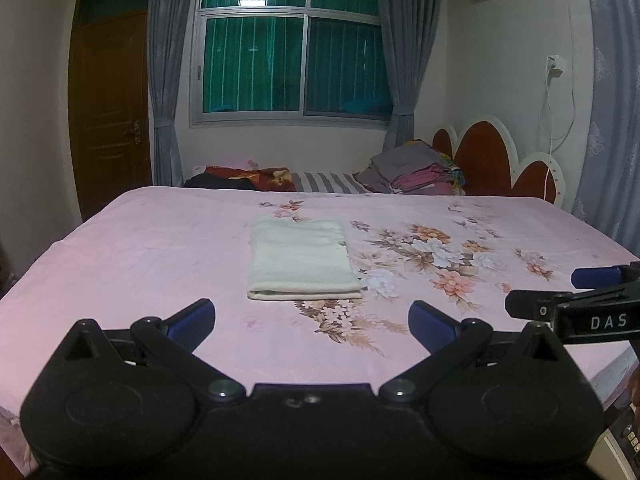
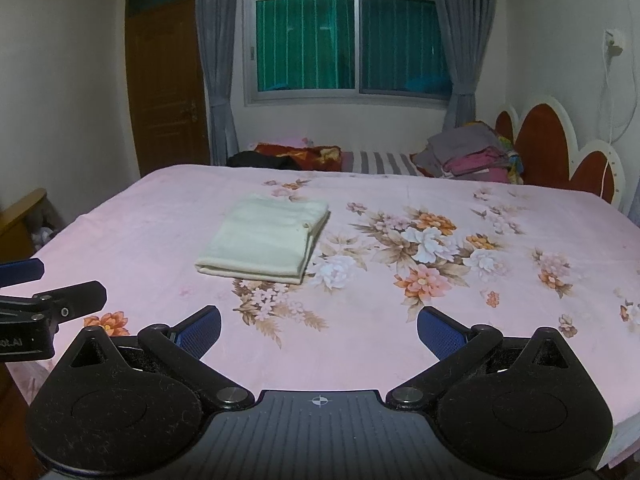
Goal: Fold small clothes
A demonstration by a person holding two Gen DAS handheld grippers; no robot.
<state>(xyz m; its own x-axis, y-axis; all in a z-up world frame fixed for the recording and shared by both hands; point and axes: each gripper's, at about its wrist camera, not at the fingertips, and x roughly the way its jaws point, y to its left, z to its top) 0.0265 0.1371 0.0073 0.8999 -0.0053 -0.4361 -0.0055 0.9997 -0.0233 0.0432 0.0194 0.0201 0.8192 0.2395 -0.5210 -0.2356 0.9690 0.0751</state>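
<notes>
A cream-white garment (image 1: 302,258) lies folded into a neat rectangle on the pink floral bedsheet (image 1: 140,248); the right wrist view shows the garment (image 2: 264,240) left of centre. My left gripper (image 1: 312,320) hovers over the near part of the bed, short of the garment, open with nothing between its blue pads. My right gripper (image 2: 319,330) is likewise open and empty, near the front edge of the sheet (image 2: 400,340). Each gripper shows in the other's view: the right gripper (image 1: 560,292) at the right edge, the left gripper (image 2: 60,284) at the left edge.
A pile of folded clothes (image 1: 416,174) sits at the far side by the red-and-white headboard (image 1: 488,160). Dark and red bedding (image 1: 248,178) lies along the far edge under the window (image 1: 288,40). A brown door (image 1: 108,112) is at left, and a wooden piece of furniture (image 2: 24,212) stands beside the bed.
</notes>
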